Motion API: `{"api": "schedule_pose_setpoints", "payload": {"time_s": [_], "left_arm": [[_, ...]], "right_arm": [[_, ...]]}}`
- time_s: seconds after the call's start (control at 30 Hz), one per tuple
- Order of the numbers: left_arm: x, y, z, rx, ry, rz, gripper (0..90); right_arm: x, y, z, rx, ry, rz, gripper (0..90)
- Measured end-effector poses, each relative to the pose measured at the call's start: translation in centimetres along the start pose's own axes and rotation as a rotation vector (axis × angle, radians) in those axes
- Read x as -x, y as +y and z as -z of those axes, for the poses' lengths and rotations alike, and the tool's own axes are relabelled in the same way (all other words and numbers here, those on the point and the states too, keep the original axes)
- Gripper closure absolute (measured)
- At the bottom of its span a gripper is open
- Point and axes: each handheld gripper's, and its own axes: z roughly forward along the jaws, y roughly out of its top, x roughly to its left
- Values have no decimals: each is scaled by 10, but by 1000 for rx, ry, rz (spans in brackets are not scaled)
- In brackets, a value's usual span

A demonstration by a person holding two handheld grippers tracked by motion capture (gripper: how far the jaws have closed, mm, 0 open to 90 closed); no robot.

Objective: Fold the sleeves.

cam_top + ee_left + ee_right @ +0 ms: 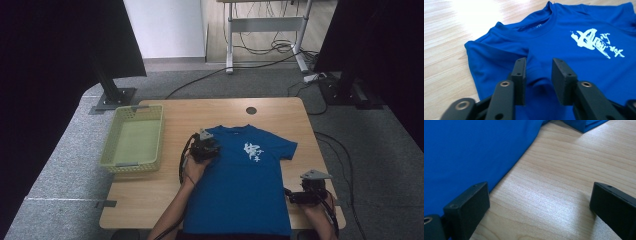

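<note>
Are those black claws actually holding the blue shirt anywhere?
No. The left gripper stands open over the folded sleeve of the blue printed T-shirt; the right gripper is open by its side edge.

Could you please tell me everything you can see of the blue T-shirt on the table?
The blue T-shirt lies face up and mostly flat on the wooden table, collar away from the person, hem at the near edge. It looks like smooth knit fabric, with a ribbed round neck and a white chest print. One sleeve is folded inward, where the left gripper straddles a raised fold.
</note>
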Motion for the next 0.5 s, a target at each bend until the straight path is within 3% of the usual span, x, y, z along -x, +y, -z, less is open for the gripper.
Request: {"api": "schedule_pose_setpoints", "payload": {"time_s": [0.13,0.17,0.23,0.33,0.37,0.5], "left_arm": [[-1,-1,0,-1,5,1,598],[-9,-3,5,-3,25,14,598],[-10,-4,7,-1,29,18,512],[-14,-6,13,-6,39,17,512],[-14,-6,13,-6,39,17,452],[-16,-16,24,-19,59,7,393]], "right_arm": [[0,0,0,0,0,0,25],[0,0,0,0,0,0,25],[0,0,0,0,0,0,25],[0,0,0,0,0,0,25],[0,0,0,0,0,0,25],[0,0,0,0,0,0,25]]}}
